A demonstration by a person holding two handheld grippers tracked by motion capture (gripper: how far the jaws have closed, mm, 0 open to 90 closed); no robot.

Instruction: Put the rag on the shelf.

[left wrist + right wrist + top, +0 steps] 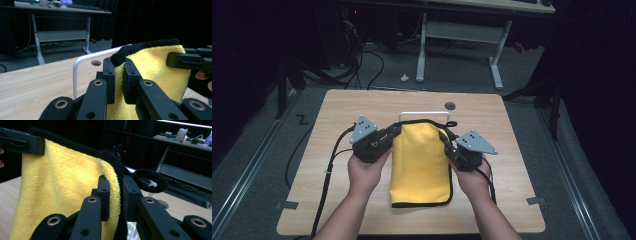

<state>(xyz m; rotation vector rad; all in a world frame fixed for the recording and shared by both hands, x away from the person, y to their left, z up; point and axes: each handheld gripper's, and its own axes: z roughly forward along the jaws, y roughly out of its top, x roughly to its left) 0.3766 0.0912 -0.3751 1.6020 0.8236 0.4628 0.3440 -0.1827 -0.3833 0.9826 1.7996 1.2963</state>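
A wooden table (pixel 362 107) is seen carrying a yellow towel (pixel 421 170), laid between the left gripper (pixel 393 134) and right gripper (pixel 451 141), with a white rack (pixel 424 114) just beyond them.

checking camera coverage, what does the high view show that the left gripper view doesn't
High view alone: the person's two hands, left and right, the whole wooden table, and the yellow towel's lower end lying flat on it.

Left gripper view alone: a close look at the left hand-held gripper, jaws shut on the towel's black-trimmed top edge.

Both: the towel, the white metal rack behind it, the right hand-held gripper gripping the far corner, and the white-legged desk beyond.
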